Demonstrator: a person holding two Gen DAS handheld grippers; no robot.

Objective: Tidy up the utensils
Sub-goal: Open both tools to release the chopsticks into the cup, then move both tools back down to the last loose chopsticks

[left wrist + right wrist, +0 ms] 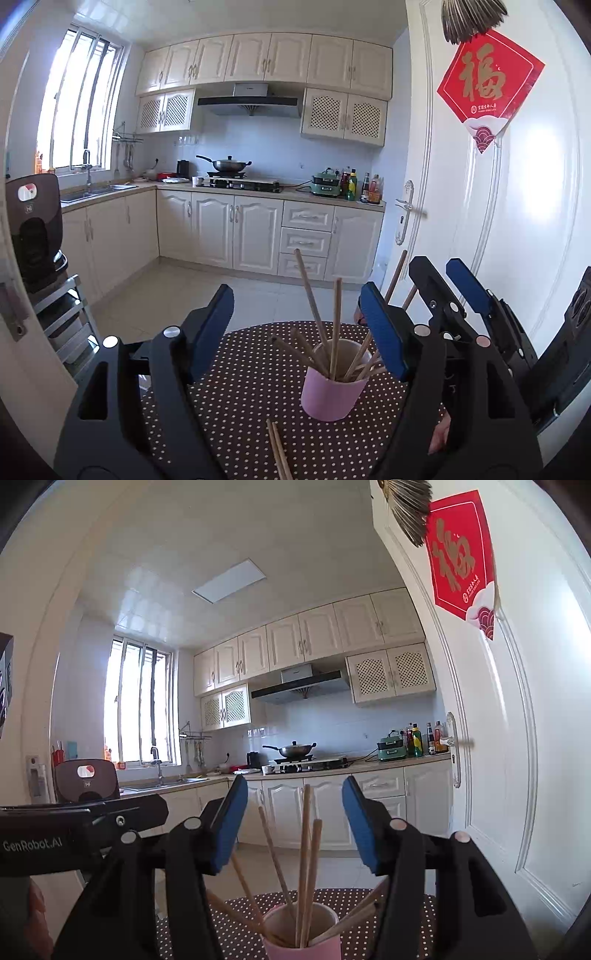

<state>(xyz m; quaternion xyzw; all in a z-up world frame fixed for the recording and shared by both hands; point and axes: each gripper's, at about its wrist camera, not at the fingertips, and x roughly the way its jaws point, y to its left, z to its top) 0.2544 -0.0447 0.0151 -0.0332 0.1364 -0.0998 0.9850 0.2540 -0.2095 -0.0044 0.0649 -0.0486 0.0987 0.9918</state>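
A pink cup (332,395) stands on a round table with a brown dotted cloth (240,387). Several wooden chopsticks (334,325) lean in it at different angles. A loose pair of chopsticks (277,452) lies on the cloth in front of the cup. My left gripper (297,332) is open just above and before the cup, touching nothing. My right gripper (297,823) is open too; upright chopsticks (306,834) rise between its blue pads from the cup (303,941) without touching them. In the left wrist view the right gripper (445,278) stands beside the cup on the right.
A white door (517,221) with a red paper sign (487,81) stands close on the right. A dark appliance (33,229) sits on a metal rack at the left. Beyond the table lie a tiled floor and kitchen cabinets (236,232). A hand (439,432) shows under the right gripper.
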